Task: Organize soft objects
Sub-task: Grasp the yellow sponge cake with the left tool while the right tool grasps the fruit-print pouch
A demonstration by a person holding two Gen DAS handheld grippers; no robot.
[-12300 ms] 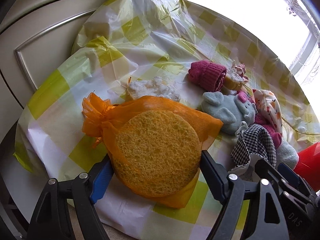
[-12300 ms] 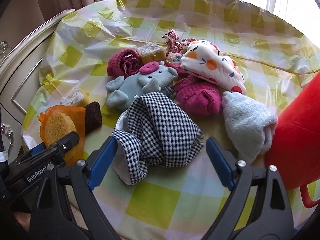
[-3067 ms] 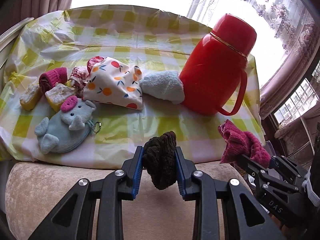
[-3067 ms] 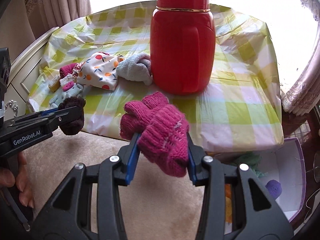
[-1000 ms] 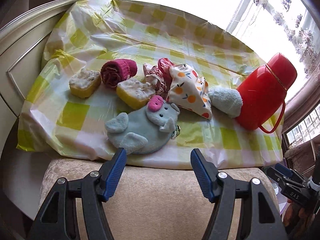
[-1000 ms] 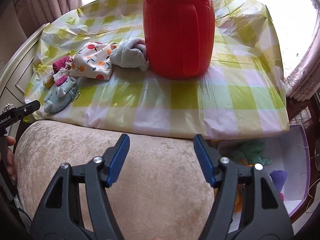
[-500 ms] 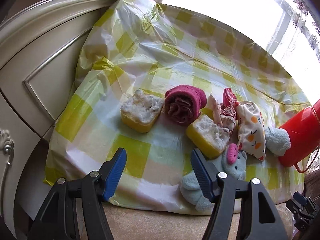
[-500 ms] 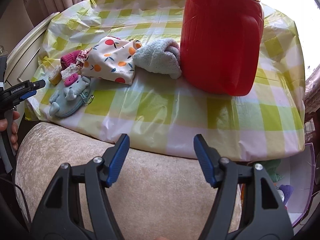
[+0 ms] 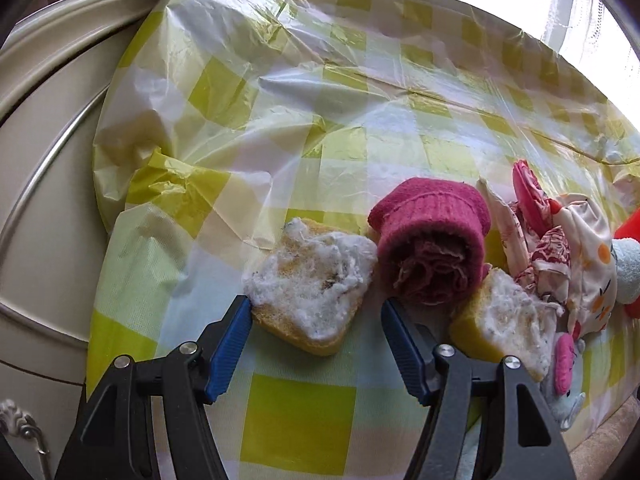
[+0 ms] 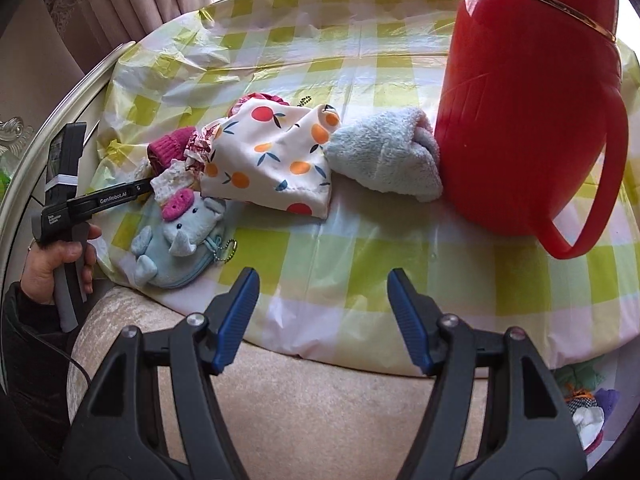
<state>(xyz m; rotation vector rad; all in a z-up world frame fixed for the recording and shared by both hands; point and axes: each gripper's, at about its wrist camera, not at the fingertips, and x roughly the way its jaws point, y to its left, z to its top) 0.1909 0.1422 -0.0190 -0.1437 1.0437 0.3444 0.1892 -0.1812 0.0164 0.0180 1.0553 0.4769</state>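
Blue-padded fingers of the left gripper stand spread wide around the near end of a yellow sponge, the left pad touching its corner, nothing gripped yet. To take it well, I would push a little farther so both pads meet its flanks, then close gently. Just right, the rolled magenta sock and a second sponge crowd the right finger. Farther right on the desk, the right gripper hangs empty and open, near the elephant pouch.
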